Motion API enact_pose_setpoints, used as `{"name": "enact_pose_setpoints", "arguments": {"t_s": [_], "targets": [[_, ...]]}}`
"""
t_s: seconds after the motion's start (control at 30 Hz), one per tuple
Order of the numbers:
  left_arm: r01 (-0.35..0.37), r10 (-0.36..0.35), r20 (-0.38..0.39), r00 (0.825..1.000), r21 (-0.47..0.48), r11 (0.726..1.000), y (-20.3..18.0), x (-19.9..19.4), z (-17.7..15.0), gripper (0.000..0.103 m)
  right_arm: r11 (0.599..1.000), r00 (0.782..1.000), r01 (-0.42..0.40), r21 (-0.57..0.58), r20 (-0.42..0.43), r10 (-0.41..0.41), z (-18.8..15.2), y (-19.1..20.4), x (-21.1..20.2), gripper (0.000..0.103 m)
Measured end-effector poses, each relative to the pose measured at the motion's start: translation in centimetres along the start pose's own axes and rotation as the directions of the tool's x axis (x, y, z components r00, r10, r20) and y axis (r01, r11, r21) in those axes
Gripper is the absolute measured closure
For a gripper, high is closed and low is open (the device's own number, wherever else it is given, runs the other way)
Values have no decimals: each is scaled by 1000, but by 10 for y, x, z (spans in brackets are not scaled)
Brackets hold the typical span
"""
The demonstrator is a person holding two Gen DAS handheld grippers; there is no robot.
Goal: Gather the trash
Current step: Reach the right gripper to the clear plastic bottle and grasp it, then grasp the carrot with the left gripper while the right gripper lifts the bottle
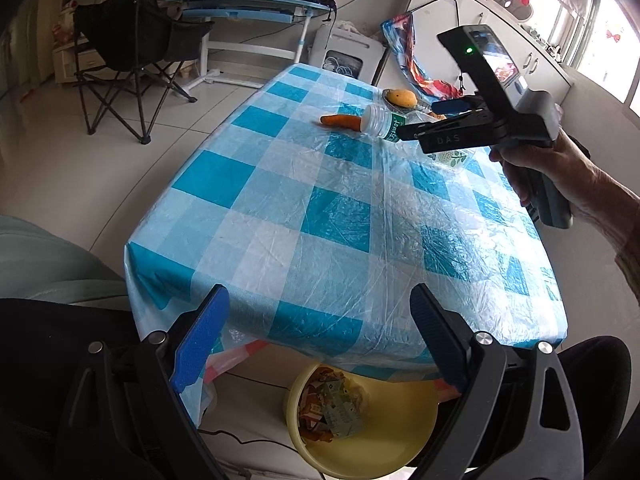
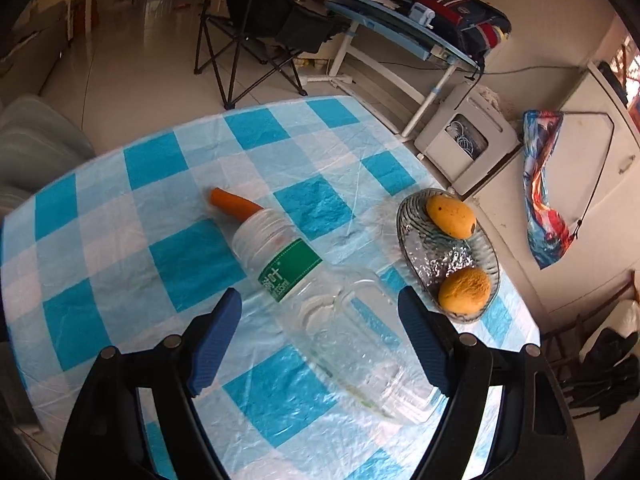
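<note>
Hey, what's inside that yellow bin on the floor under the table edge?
The yellow bin holds a pile of crumpled wrappers and paper scraps, orange, yellow and greenish. What lies beneath that pile is covered, and the left gripper's fingers hide part of the rim.

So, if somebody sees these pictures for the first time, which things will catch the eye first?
Probably the clear plastic bottle with a green label, lying on the blue-and-white checked tablecloth between the open fingers of the right gripper. Next come the orange carrot just beyond the bottle and the two yellow fruits in the glass dish to its right. Below the table's near edge stands a yellow bin holding scraps.
</note>
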State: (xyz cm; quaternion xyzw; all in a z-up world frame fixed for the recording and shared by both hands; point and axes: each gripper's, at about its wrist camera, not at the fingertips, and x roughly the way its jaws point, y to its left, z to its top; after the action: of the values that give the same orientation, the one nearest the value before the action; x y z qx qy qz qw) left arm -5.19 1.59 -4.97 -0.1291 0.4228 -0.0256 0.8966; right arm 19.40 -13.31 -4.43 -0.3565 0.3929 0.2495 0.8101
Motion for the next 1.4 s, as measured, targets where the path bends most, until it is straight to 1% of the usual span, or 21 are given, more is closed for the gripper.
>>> {"name": "enact_pose_setpoints", "arguments": {"t_s": [0.07,0.13,0.23,0.33,0.4,0.53,0.6,0.7,0.8,0.93,1.0,1.07,1.13,1.17,1.2,1.23,1.27,1.3,1.33,1.37,1.4], "targets": [[22,-22,-7,1000,-6,1000,2,0,10,15,999,998,-1,-36,-59,-2,1,-6,17,26],[29,-29,9,1000,-7,1000,4,-3,26,15,1000,995,-25,-15,-92,24,-4,-17,25,25],[21,-21,31,999,8,1000,3,-2,54,15,991,992,-79,112,-88,89,-16,-33,20,24],[7,-9,48,999,46,999,-5,10,85,15,970,983,-124,209,-105,148,-37,-34,7,25],[3,-8,55,998,88,996,-14,24,105,15,945,976,-150,289,-110,188,-58,-33,-6,25],[-3,-4,40,999,167,986,-38,66,140,15,845,966,-211,491,-30,258,-103,-32,-28,25],[-21,15,31,999,215,976,-50,91,152,15,809,960,-217,547,-28,277,-117,-29,-31,26],[-39,36,17,999,246,969,-61,124,164,17,816,961,-215,537,-32,274,-112,-27,-33,30],[-37,41,-9,999,249,968,-68,150,169,24,823,958,-229,521,-29,285,-114,-21,-33,30],[-54,63,-19,998,296,953,-75,173,173,33,836,952,-237,495,-52,301,-119,-16,-26,30],[-56,68,-30,997,303,951,-75,183,176,35,833,949,-247,495,-50,312,-121,-16,-25,30],[-61,79,-47,996,316,947,-77,194,178,40,825,946,-257,504,-45,322,-122,-17,-23,30],[-70,99,-71,993,334,940,-78,203,177,50,825,946,-256,503,-46,321,-122,-17,-23,30],[-70,96,-59,994,339,938,-79,203,177,53,826,946,-255,503,-46,320,-122,-17,-23,30],[-60,87,-63,994,343,938,-81,203,177,61,827,947,-251,503,-47,316,-122,-17,-23,31],[-50,81,-72,994,350,935,-82,203,178,70,829,949,-246,502,-49,312,-122,-16,-23,32],[-46,80,-78,994,362,931,-84,202,177,76,830,950,-243,502,-50,308,-121,-16,-24,35],[-38,75,-86,993,375,926,-85,201,176,86,829,950,-243,504,-49,308,-122,-16,-24,37],[-17,60,-100,993,388,922,-86,198,174,88,828,951,-241,507,-47,306,-122,-16,-24,39],[-8,56,-110,992,394,919,-86,195,171,89,826,951,-242,510,-45,306,-122,-16,-25,44],[0,52,-119,991,402,916,-86,191,167,89,820,949,-248,515,-41,313,-123,-17,-26,45]]}}
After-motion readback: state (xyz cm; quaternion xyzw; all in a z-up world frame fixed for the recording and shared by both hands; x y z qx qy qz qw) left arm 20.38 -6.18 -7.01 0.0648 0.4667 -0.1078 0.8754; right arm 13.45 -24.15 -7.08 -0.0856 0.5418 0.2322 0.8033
